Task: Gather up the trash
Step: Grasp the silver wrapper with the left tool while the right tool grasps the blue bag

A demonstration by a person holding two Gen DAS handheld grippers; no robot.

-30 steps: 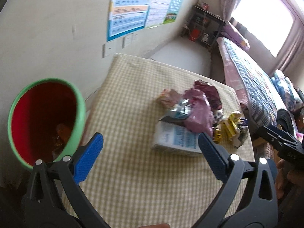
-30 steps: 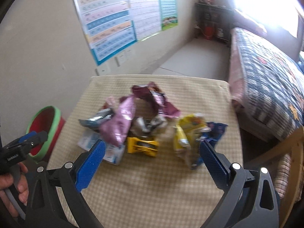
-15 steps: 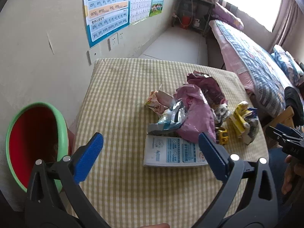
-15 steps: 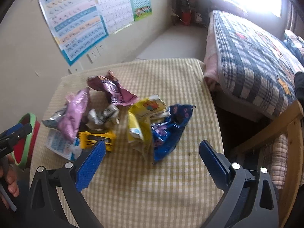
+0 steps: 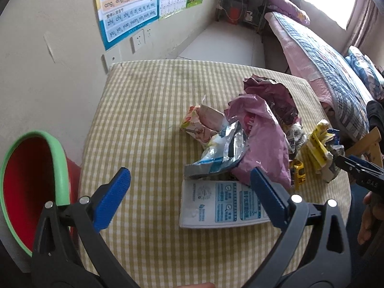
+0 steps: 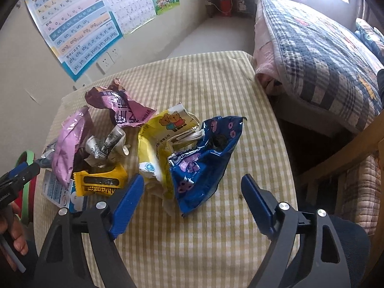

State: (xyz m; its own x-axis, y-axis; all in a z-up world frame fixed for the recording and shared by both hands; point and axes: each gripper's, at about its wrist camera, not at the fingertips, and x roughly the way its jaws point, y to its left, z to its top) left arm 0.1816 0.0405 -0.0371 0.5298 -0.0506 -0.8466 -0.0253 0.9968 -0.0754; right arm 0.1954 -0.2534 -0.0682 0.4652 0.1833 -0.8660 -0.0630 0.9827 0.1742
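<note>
**Two claws close in on a pile of wrappers**

A heap of snack wrappers lies on the checked tabletop [image 5: 148,110], with a red bin with a green rim [image 5: 31,187] standing off its left edge. The right claw [image 6: 192,199] hangs just short of the blue wrapper [image 6: 204,163], whose long axis runs from its near tip, between the claw's blue pads, up and away to the right. The jaws are closing from a wide spread, and the wrapper's tip sits in the gap with no pad touching it. This hand looks nearer to that piece than the other. The left claw [image 5: 189,192] is spread wide and empty above the flat white-and-blue packet [image 5: 216,206], which lies crosswise before it; the right pad overlaps its corner in view, though contact cannot be told. The pink bag [image 5: 261,144] slumps just beyond.
</note>
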